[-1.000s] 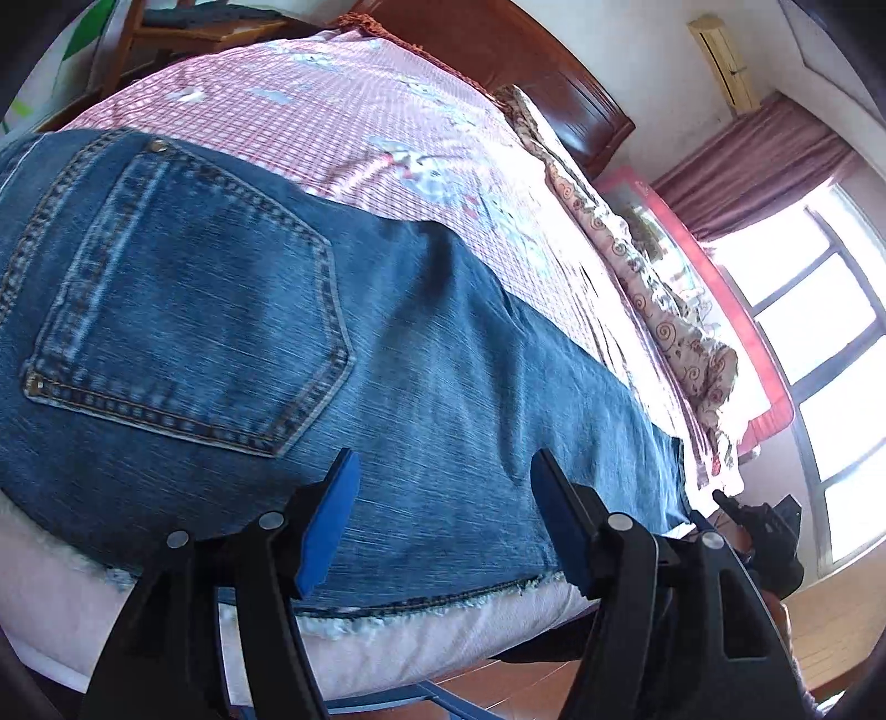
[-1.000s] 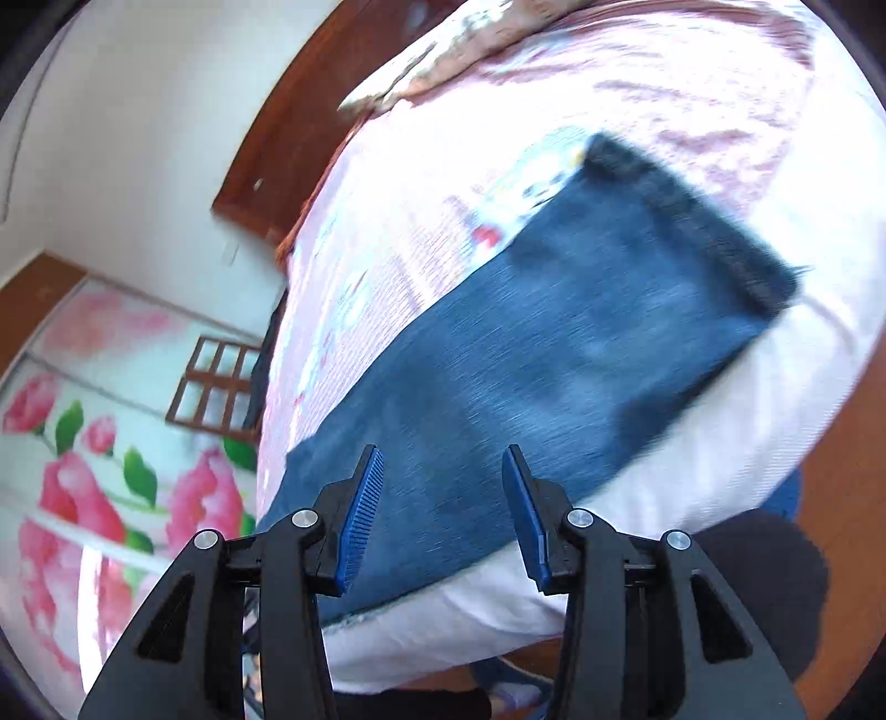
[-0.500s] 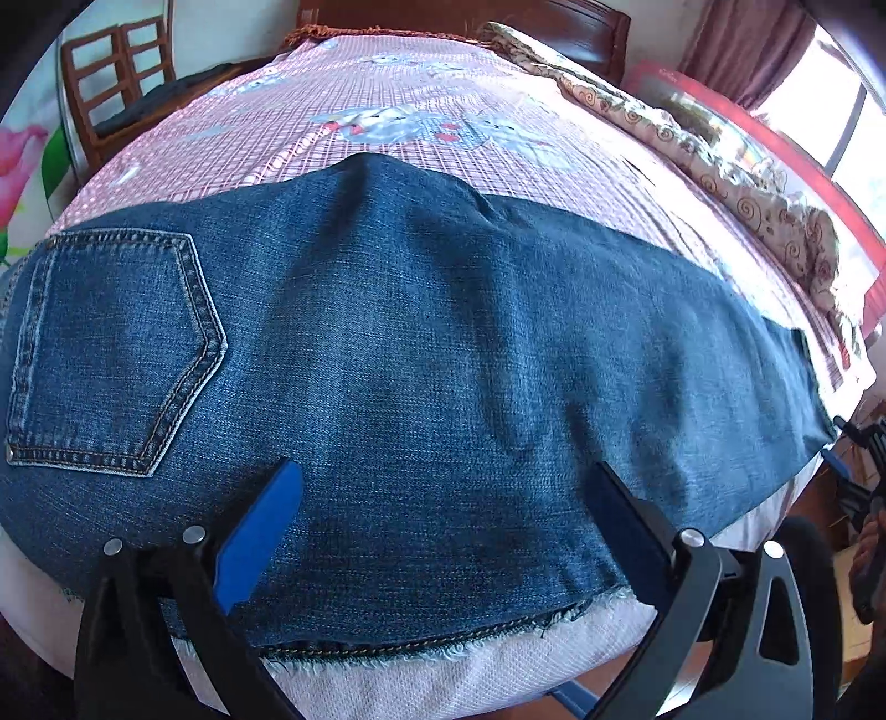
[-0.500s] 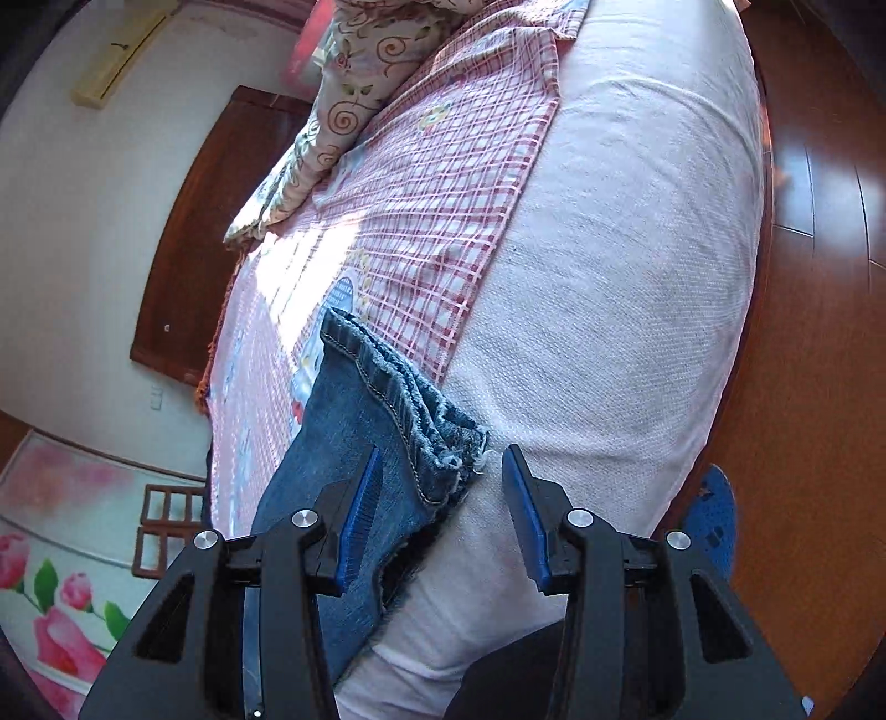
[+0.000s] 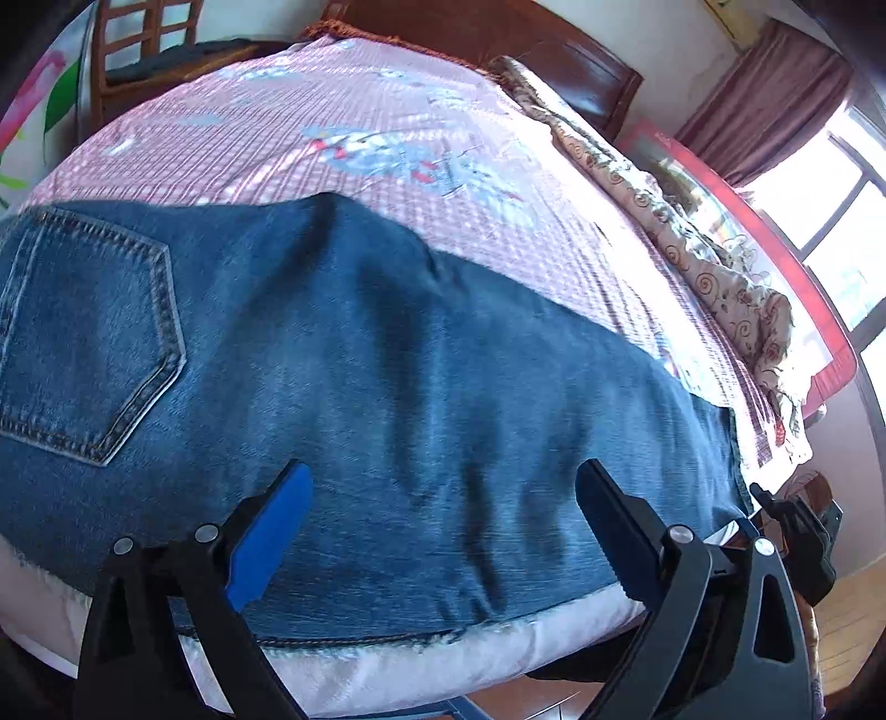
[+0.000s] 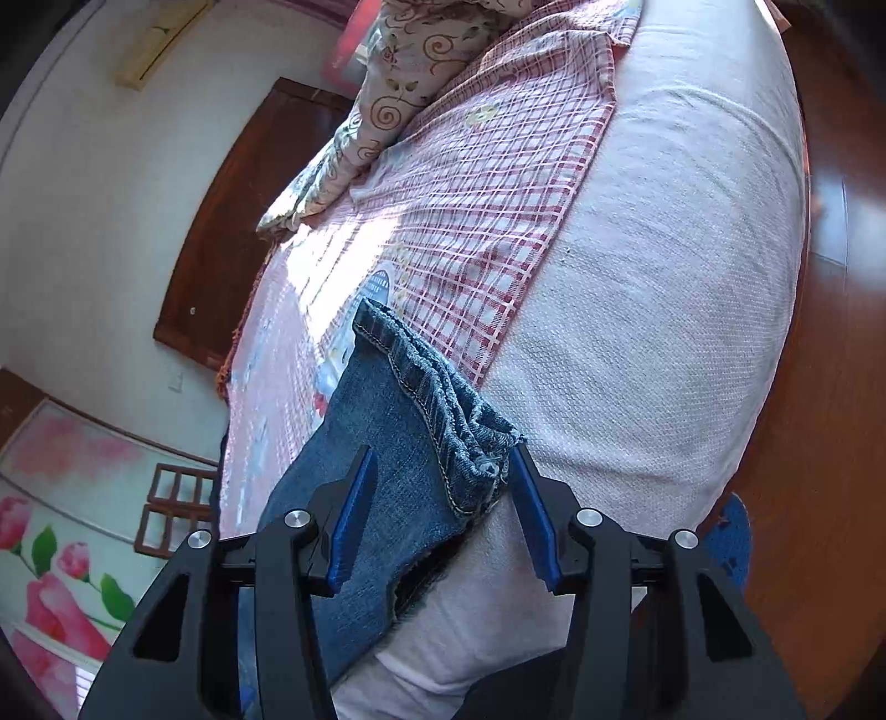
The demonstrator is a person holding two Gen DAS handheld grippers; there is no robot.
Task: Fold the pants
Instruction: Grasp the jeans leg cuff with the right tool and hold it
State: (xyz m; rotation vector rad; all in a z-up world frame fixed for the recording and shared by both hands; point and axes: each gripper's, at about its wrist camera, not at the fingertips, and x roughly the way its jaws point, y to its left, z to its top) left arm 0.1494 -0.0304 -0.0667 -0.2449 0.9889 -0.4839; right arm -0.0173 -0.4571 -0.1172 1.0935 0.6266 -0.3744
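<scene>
We hold two tongs over a bed (image 5: 559, 648) where the jeans (image 5: 421, 399) lie spread flat, folded lengthwise, along the near edge of the white mattress cover. In the left wrist view, going from the left: a back pocket (image 5: 88, 338) faces up at the waist end, then plain denim with a few soft wrinkles, running off to the leg end at the right, where the other tool shows small at the bed's edge. Our left tongs (image 5: 443, 526) hover above the middle of the jeans, jaws spread wide and easing inward slightly, with nothing pinched between them; whether the tips touch the cloth we cannot tell. Beyond the jeans lie a pink checked sheet (image 5: 343, 138), a swirl-patterned quilt (image 5: 714, 266) and a dark wooden headboard (image 5: 498, 33). In the right wrist view, the hem (image 6: 443, 410) of the leg, bunched and frayed, sits between the blue pads of our right tongs (image 6: 443, 498). These jaws are closing around it; the left pad stands clear of the cloth, while the right pad is just beside the frayed corner.
</scene>
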